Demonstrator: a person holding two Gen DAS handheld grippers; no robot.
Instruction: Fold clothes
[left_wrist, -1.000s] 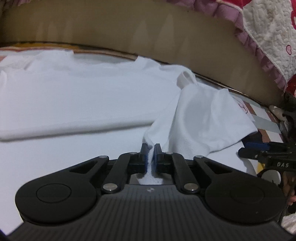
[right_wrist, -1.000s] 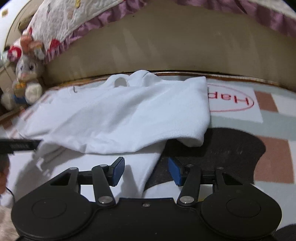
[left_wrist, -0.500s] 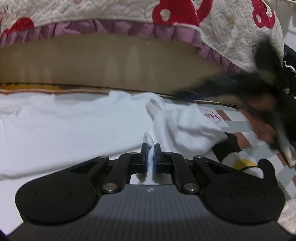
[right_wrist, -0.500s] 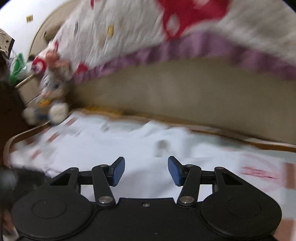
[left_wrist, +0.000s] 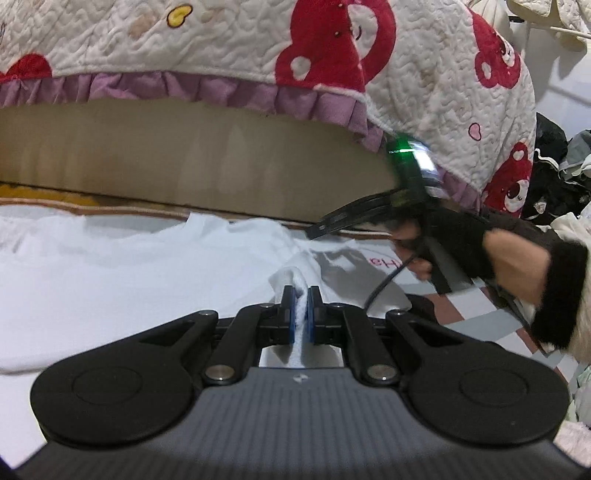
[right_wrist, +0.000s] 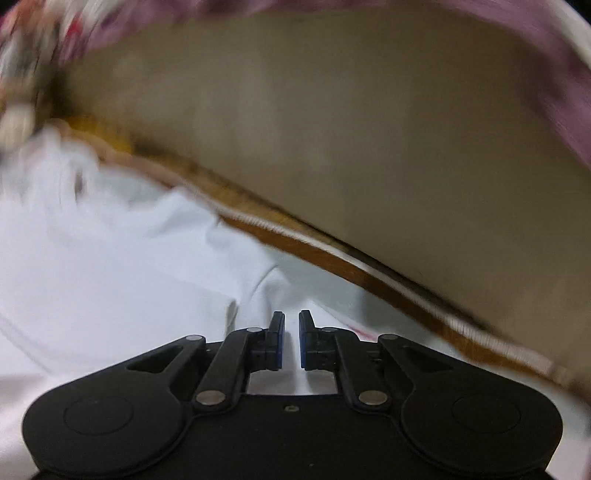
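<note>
Left hand-held gripper (left_wrist: 302, 308) pinches a fold of the white shirt (left_wrist: 129, 273), spread on the floor mat (left_wrist: 480, 314) at my 12 o'clock | right hand-held gripper (right_wrist: 291, 341) closing, a narrow gap left, pads not pressing cloth | risk: I judge it may shut on nothing, leaving one-sided lift that drags the shirt skew.

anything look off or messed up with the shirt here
No damage shows. The white shirt lies flat except at its right edge, bunched into a raised peak where the left gripper pinches it. The right-wrist view is too blurred to judge further.
</note>
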